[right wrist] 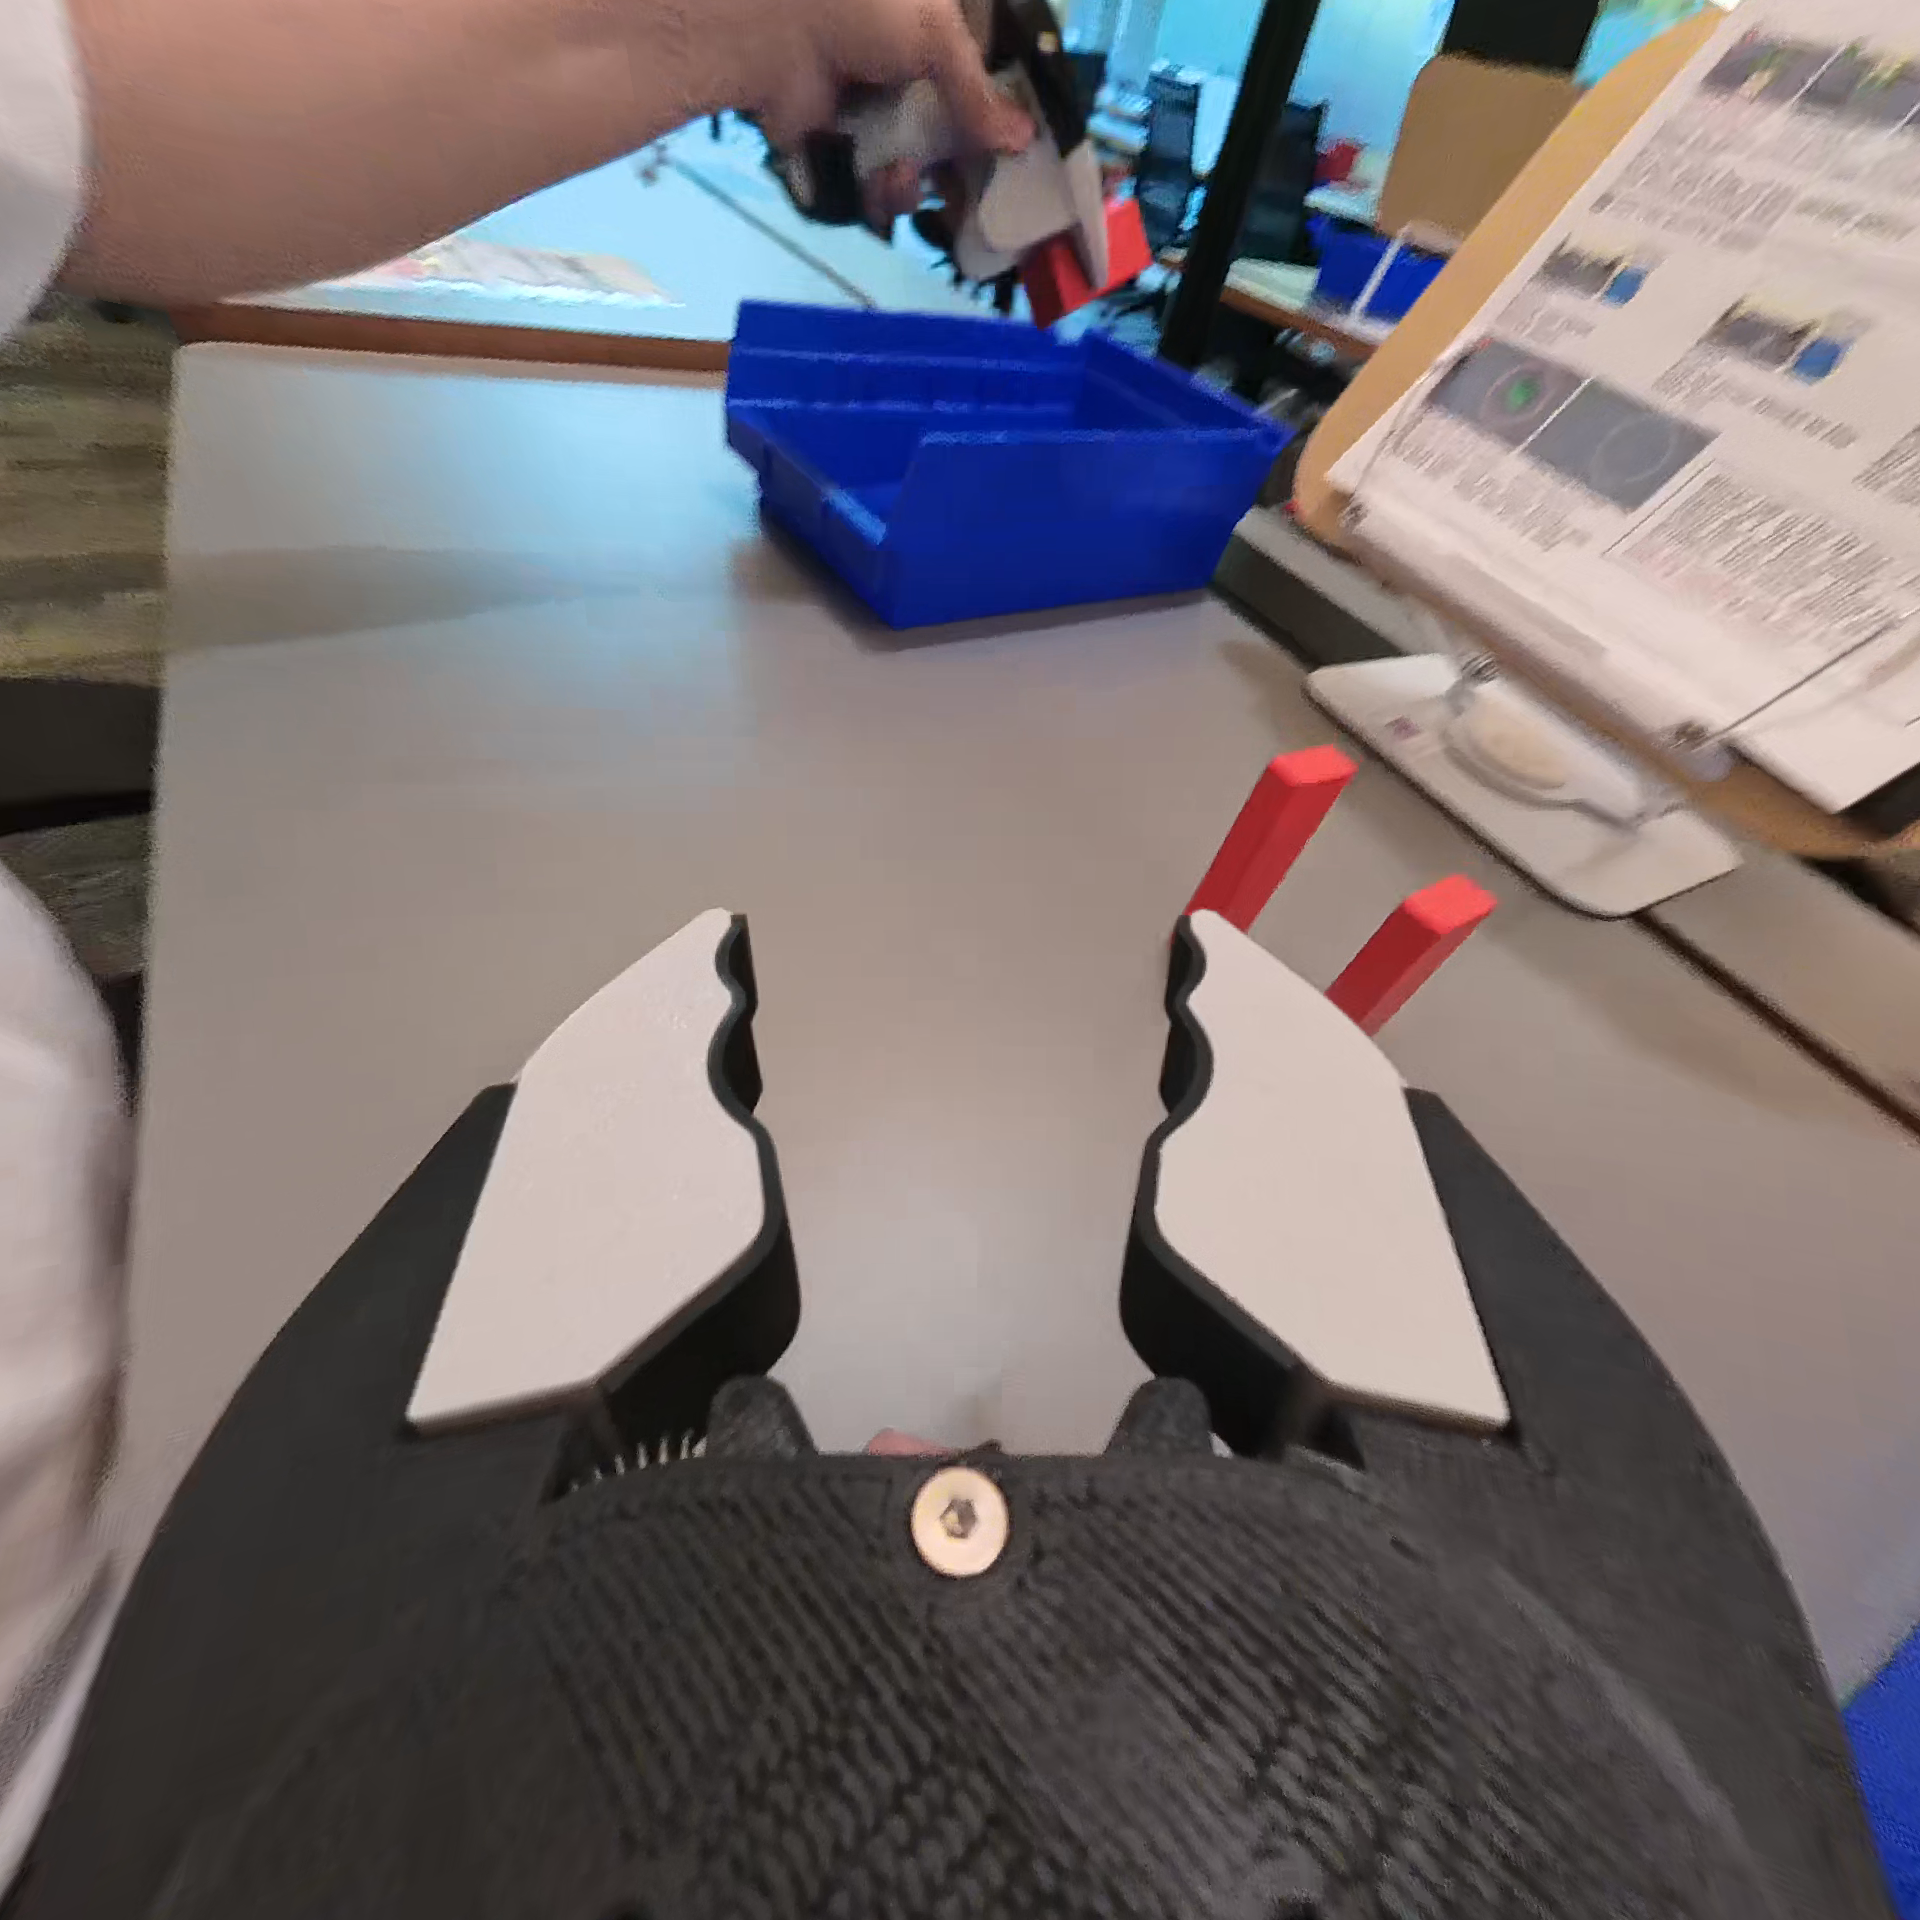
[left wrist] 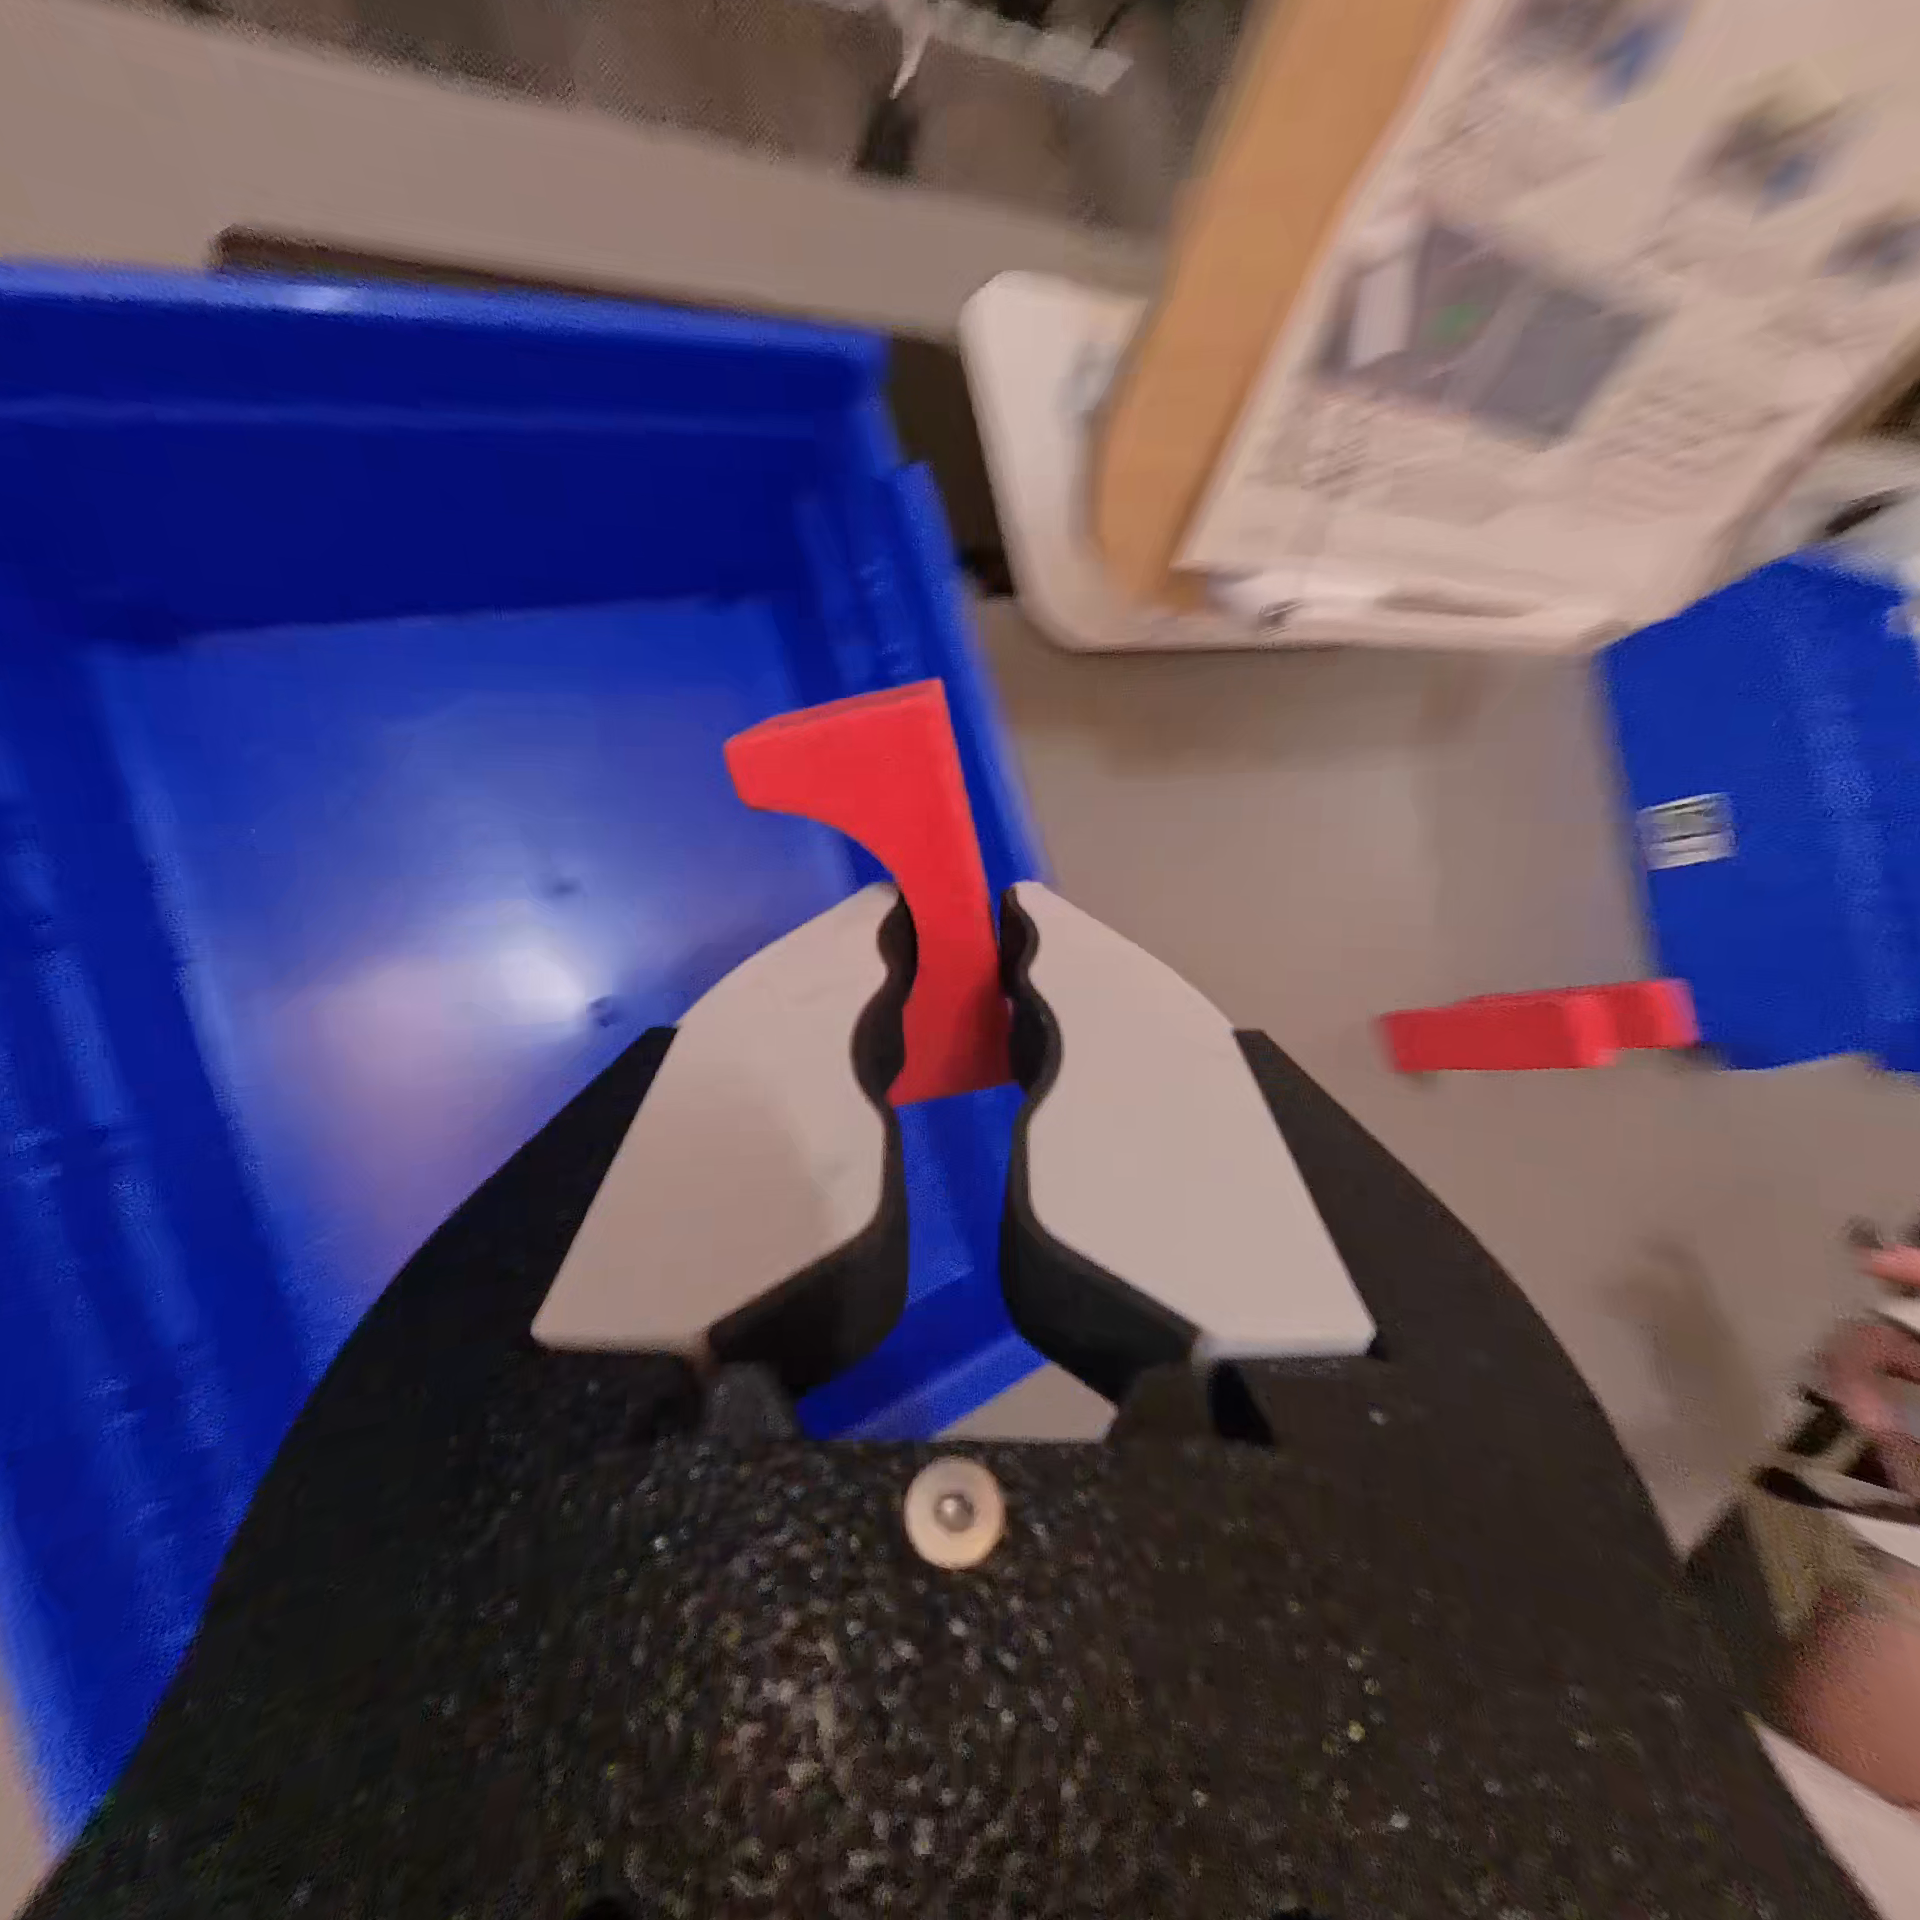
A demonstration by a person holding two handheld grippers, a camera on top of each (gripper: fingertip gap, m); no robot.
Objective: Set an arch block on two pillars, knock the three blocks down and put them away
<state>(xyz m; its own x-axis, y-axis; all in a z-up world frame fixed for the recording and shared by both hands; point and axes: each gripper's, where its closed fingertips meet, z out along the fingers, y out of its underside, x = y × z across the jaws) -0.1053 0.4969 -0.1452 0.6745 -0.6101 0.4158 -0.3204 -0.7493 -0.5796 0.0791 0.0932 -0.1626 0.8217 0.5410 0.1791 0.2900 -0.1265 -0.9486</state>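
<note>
Two grippers: left gripper (left wrist: 951,914) clamps rigid, light-looking red block (left wrist: 894,831) by its narrow stem over blue bin (left wrist: 416,468); right gripper (right wrist: 961,935) spread, empty.

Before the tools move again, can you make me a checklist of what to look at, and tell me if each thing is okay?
1. Left tool pinching the red curved piece: ok, shut on it.
2. Piece over the blue bin: ok, above its right wall.
3. Bin has room: ok, its floor looks bare.
4. Right tool free: ok, open, nothing between its fingers.
5. Red block on the table lined up with the right tool: not ok, it pokes out behind the right finger, off to the side.
6. Grip firm enough: cannot tell.
</note>
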